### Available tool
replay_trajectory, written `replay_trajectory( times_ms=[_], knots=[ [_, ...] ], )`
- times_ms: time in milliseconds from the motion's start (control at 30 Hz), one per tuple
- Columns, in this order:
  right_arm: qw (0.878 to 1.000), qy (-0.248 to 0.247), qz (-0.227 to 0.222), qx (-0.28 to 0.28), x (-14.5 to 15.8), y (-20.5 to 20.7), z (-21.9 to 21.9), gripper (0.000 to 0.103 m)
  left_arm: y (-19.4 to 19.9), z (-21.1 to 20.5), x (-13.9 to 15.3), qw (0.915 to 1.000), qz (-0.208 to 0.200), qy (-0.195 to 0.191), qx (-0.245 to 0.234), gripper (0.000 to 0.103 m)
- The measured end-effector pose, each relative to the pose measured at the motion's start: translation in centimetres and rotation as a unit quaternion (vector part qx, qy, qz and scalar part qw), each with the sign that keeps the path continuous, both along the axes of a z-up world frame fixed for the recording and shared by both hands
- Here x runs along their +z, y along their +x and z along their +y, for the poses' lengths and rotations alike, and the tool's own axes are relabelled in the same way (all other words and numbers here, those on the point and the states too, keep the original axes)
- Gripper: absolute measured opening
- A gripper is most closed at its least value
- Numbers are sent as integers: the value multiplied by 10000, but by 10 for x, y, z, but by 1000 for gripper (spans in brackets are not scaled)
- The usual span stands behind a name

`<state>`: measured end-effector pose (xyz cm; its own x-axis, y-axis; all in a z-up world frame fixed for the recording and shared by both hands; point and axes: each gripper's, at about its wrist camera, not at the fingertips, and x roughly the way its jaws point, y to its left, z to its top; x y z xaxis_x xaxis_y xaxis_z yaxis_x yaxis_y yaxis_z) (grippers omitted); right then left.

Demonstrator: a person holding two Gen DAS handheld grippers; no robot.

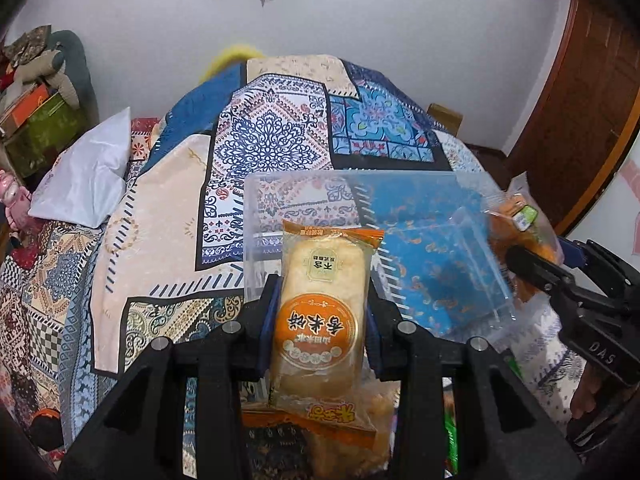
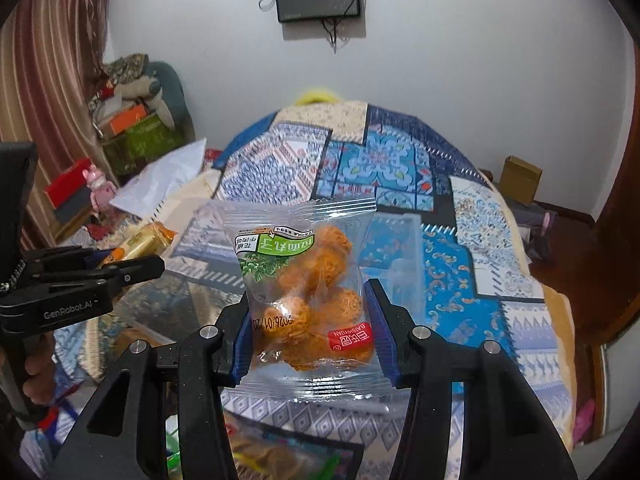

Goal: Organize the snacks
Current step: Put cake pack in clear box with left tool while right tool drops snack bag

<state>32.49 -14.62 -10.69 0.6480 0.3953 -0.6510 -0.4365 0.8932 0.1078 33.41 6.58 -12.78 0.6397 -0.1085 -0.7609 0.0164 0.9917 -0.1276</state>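
Note:
My left gripper (image 1: 322,300) is shut on a rice cracker packet (image 1: 320,304), orange and cream, held upright in front of a clear plastic bin (image 1: 420,200) on the patterned bed. My right gripper (image 2: 308,312) is shut on a clear bag of orange snack balls (image 2: 308,296) with a green label, held above the bin (image 2: 400,240). In the left wrist view the right gripper (image 1: 532,264) and its bag (image 1: 520,220) hover at the bin's right edge. In the right wrist view the left gripper (image 2: 132,266) and cracker packet (image 2: 144,242) are at the left.
More snack packets (image 1: 344,420) lie below my left gripper and loose packets (image 2: 280,452) below my right. A white pillow (image 1: 88,176) lies at the left of the patchwork bedspread (image 1: 272,132). Boxes and soft toys (image 2: 132,120) are stacked by the wall. A wooden door (image 1: 580,100) stands at the right.

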Motion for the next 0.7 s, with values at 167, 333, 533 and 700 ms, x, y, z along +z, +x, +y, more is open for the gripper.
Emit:
replay_trajectory(
  times_ms=[167, 333, 533, 700],
  knots=[
    [9996, -119, 259, 85, -16, 12, 8, 47, 10, -2, -11, 9999, 142, 47, -57, 37],
    [9989, -181, 403, 147, -20, 15, 12, 46, 10, -7, -12, 9997, 133, 193, -85, 42],
    [9987, -222, 429, 178, -15, 9, 10, 47, -2, -10, -1, 9994, -30, 346, -74, 54],
    [9990, -99, 368, 246, 1, -8, 0, 48, -29, -10, 23, 9989, -262, 395, -45, 62]
  ],
)
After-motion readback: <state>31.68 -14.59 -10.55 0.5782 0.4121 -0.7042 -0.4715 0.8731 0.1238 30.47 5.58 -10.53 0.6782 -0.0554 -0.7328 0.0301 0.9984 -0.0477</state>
